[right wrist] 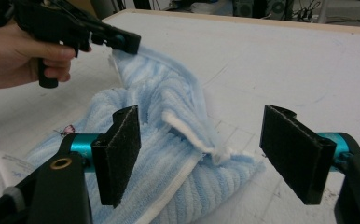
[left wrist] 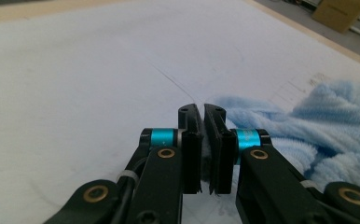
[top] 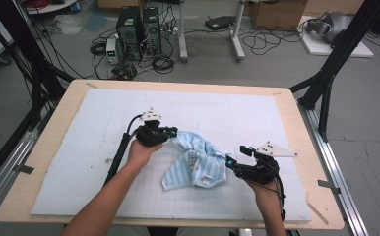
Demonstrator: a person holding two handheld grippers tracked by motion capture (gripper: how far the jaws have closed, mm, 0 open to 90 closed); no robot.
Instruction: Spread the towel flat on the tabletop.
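Right hand-held gripper view: jaws gape; high view hides towel gap.

Crumpled light-blue striped towel lies mid-table.

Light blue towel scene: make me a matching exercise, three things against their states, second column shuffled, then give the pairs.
Things:
1. left tool
2. right tool
3. light blue towel

States:
A. crumpled on the white mat
B. jaws wide apart, towel corner between them, pads not pressing
C. jaws closed on a towel edge

Pairs: 1-C, 2-B, 3-A
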